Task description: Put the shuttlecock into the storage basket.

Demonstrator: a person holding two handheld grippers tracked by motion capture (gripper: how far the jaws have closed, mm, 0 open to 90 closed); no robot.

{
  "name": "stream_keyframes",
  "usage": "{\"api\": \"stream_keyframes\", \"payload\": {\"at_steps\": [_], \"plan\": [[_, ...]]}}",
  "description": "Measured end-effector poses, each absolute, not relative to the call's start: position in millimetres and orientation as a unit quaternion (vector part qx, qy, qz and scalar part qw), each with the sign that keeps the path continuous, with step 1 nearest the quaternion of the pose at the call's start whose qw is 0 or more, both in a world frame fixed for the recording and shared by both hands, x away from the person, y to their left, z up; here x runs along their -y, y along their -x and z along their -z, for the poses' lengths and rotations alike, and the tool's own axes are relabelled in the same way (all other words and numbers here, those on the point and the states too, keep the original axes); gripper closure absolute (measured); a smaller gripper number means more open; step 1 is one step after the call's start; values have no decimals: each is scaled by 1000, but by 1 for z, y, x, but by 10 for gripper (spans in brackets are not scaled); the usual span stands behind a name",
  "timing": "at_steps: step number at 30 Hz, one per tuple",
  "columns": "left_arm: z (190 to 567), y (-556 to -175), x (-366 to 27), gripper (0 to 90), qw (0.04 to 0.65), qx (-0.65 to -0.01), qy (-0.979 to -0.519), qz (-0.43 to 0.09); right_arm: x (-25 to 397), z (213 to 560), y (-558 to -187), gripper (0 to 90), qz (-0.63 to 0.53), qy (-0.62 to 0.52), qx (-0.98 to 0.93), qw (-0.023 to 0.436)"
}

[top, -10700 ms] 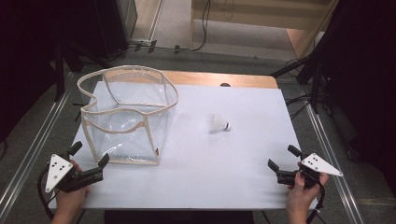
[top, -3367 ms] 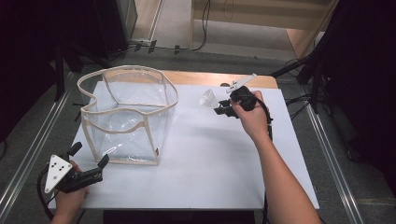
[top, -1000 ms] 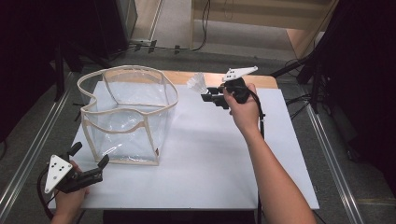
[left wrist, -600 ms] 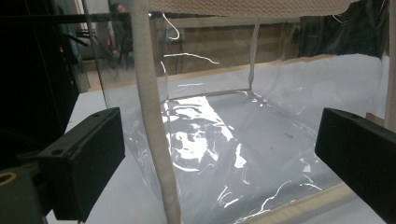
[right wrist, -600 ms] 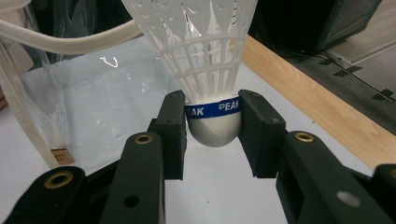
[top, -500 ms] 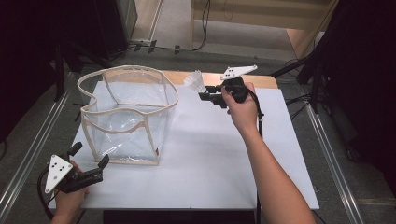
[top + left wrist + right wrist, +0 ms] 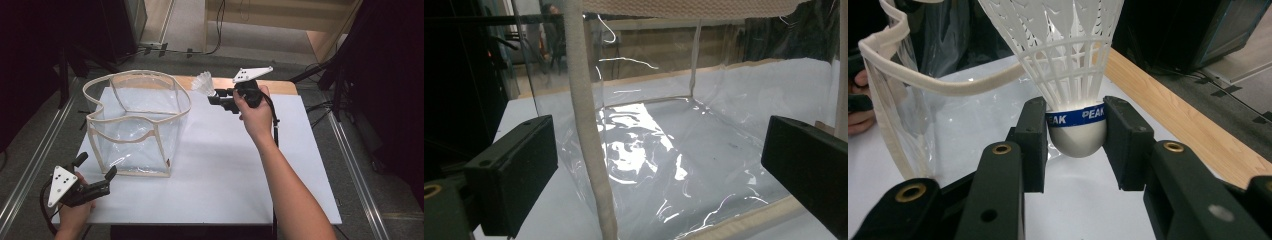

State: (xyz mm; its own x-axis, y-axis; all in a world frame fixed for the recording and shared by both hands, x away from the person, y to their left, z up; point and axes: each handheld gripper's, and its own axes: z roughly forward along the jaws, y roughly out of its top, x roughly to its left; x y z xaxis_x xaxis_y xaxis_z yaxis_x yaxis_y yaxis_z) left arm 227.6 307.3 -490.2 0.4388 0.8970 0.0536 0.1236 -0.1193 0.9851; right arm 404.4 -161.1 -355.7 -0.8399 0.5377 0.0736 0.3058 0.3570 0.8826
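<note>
Fingers (image 7: 1032, 145) of your right gripper (image 7: 1075, 150) pinch the shuttlecock (image 7: 1073, 75) by its cork, in the air beside the clear bag (image 7: 135, 120). You're mid-carry; next, move over the bag's open rim and release. Its blue band reads "PEAK", likely partial. Your left gripper (image 7: 92, 187) rests wide open, empty, on the surface (image 7: 225, 165).

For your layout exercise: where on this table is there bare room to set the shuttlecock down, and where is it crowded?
The white table top is bare from the clear bag across to its right edge, around the right forearm. The left side is crowded: the bag stands there, with the left gripper close to its near corner.
</note>
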Motion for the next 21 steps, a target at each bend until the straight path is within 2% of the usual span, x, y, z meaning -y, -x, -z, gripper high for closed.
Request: {"api": "stream_keyframes", "payload": {"at_steps": [21], "plan": [[490,-228,-307,23,537,-388,-658,-359,147,346,-403,613,-521,-246,-810,111]]}}
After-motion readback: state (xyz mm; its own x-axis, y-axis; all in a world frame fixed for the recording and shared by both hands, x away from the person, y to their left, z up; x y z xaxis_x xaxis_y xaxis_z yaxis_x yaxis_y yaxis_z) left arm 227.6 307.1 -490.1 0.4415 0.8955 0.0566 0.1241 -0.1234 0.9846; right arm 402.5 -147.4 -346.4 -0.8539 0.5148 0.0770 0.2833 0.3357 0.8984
